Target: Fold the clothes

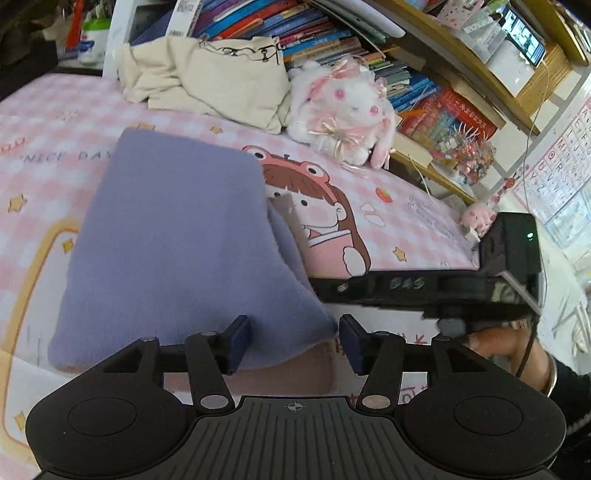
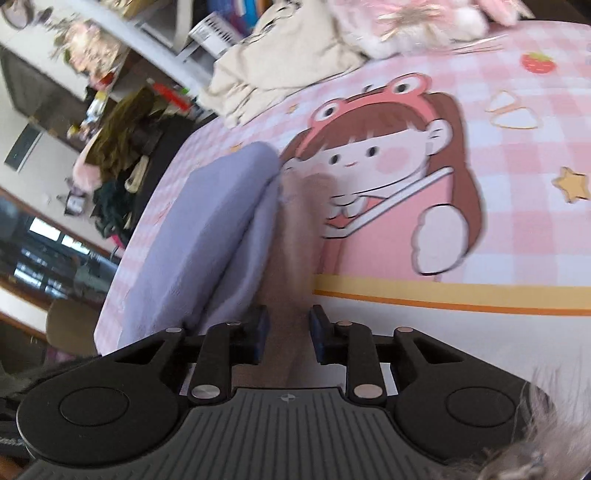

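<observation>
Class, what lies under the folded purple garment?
The purple garment rests on the pink checked bedsheet, covering part of its cartoon girl print. Anything else beneath is hidden.

A bed with a pink checked sheet (image 1: 55, 110) stands by wooden shelves (image 1: 461, 70) full of books (image 1: 295, 33). A letter chart (image 1: 565, 155) hangs on the wall.

"NICE DAY" on pink checked sheet (image 1: 55, 122)
</observation>
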Demonstrator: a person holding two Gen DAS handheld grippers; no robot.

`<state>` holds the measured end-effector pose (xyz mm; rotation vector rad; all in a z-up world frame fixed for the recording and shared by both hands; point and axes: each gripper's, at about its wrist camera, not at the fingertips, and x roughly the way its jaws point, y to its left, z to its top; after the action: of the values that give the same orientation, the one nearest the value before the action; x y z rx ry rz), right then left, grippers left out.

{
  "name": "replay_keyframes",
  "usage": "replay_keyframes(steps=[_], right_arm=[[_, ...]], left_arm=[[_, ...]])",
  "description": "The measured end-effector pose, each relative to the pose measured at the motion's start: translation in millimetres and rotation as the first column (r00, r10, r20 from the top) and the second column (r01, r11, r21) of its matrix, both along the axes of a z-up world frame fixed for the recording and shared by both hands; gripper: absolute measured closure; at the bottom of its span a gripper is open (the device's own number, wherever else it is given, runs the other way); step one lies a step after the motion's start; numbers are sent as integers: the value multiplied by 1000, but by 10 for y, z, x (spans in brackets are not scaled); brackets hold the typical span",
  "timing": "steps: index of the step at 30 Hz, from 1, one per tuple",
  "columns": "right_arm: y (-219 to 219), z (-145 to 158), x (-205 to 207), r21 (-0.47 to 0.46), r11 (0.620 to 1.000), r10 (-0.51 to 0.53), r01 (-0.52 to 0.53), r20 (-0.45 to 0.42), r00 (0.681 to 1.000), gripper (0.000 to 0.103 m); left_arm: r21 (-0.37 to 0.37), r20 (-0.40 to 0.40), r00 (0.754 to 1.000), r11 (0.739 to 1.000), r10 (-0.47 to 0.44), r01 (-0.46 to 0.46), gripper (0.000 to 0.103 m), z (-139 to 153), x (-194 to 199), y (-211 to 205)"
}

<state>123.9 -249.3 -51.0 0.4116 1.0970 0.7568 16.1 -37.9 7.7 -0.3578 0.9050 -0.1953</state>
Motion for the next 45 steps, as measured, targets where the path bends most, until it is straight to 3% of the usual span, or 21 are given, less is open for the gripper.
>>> replay_keyframes(steps=[2, 5, 8, 12, 14, 18, 23, 24, 25, 27, 31, 32, 33, 35, 39, 41, 42, 45], right_arm=[[-78, 46, 12, 43, 999, -29, 30, -14, 999, 78], [-137, 129, 66, 126, 989, -67, 71, -41, 997, 59], [-71, 214, 157, 174, 982, -65, 73, -48, 997, 56], [158, 210, 362, 145, 987, -51, 64, -89, 995, 49], [248, 144, 460, 154, 986, -47, 69, -140, 989, 44], [356, 43, 574, 173, 980, -58, 95, -207, 977, 35], [415, 0, 652, 185, 975, -75, 124, -252, 965, 32], [428, 4, 664, 183, 975, -76, 124, -252, 965, 32], [444, 10, 674, 181, 976, -76, 124, -250, 965, 32], [476, 23, 692, 174, 977, -76, 120, -242, 967, 32], [536, 21, 737, 165, 979, -82, 122, -233, 969, 40], [558, 13, 755, 159, 979, -85, 124, -233, 969, 47], [584, 5, 774, 148, 981, -90, 127, -235, 968, 53], [641, 24, 783, 117, 986, -87, 115, -223, 971, 78], [606, 436, 561, 142, 989, -37, 36, 10, 999, 84], [540, 396, 522, 101, 993, -64, 62, 18, 998, 84], [507, 376, 503, 80, 994, -77, 75, 22, 997, 84], [423, 268, 466, 5, 994, -114, 114, 22, 993, 84]], left_arm=[[24, -17, 1000, 1000, -13, 13, 49, -77, 0, -34], [61, -31, 999, 998, -26, 28, 49, -161, -10, -93], [132, -2, 999, 990, -45, 45, 49, -76, -53, -199], [322, 89, 991, 944, -104, 70, 41, 88, -200, -396], [442, 130, 978, 893, -164, 91, 39, 133, -300, -522], [603, 124, 950, 782, -287, 158, 39, 66, -385, -758], [779, 79, 911, 595, -405, 197, 41, -148, -312, -1043], [800, 69, 906, 565, -417, 199, 53, -185, -286, -1074], [815, 65, 903, 545, -424, 197, 78, -230, -270, -1081], [838, 74, 904, 518, -422, 174, 94, -255, -273, -1082], [824, 119, 887, 543, -446, 162, 95, -129, -421, -1016], [815, 126, 884, 555, -451, 166, 95, -112, -453, -989], [820, 121, 885, 548, -450, 167, 95, -122, -463, -988], [831, 108, 887, 530, -449, 167, 95, -146, -479, -991], [802, 189, 871, 584, -454, 130, 90, 58, -542, -1002], [737, 223, 857, 656, -464, 163, 83, 134, -570, -965], [711, 217, 856, 677, -470, 192, 77, 125, -556, -956], [639, 121, 868, 707, -482, 303, 74, -35, -412, -949]])
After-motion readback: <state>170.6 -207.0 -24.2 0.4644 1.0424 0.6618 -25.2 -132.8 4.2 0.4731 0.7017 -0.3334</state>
